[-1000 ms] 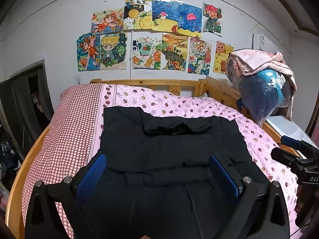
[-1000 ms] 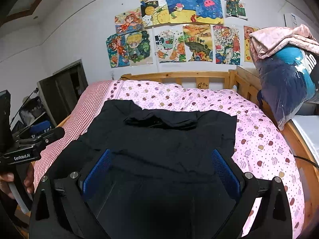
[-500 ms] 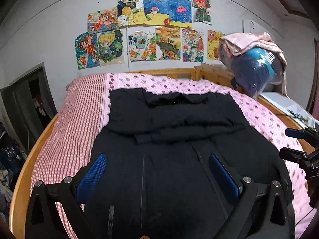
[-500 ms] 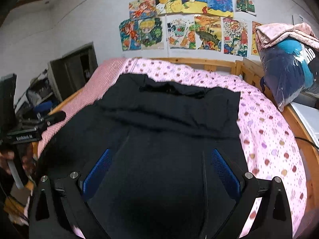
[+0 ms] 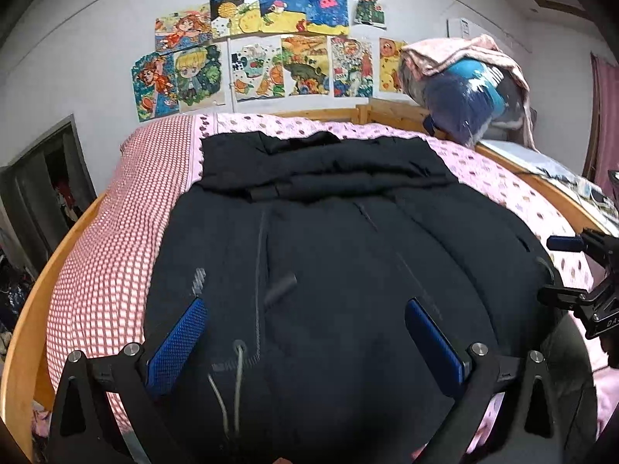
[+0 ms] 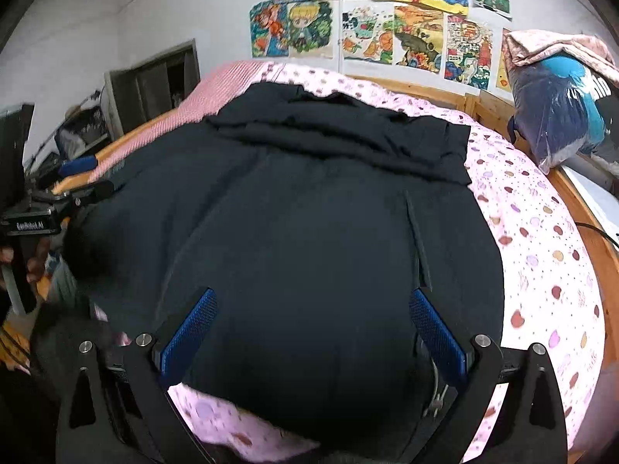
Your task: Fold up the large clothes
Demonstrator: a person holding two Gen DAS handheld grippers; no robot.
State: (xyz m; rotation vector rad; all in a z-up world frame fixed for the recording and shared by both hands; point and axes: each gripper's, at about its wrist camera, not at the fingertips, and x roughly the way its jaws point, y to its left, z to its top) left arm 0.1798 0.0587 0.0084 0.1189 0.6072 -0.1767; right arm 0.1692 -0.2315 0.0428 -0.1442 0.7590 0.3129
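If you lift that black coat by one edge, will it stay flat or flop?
The coat will likely flop: it drapes over the bed in soft folds. Its puffy, quilted look suggests bulky but fairly light. The drawstring would probably dangle.

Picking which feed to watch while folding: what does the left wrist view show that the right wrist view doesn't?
Only the left wrist view shows the jacket's drawstring cords, its zipper line and the right gripper at the frame's right edge. Only the right wrist view shows the left gripper at the frame's left edge. Both show the black jacket spread on the pink bedspread, the drawings on the wall, and open grippers holding nothing.
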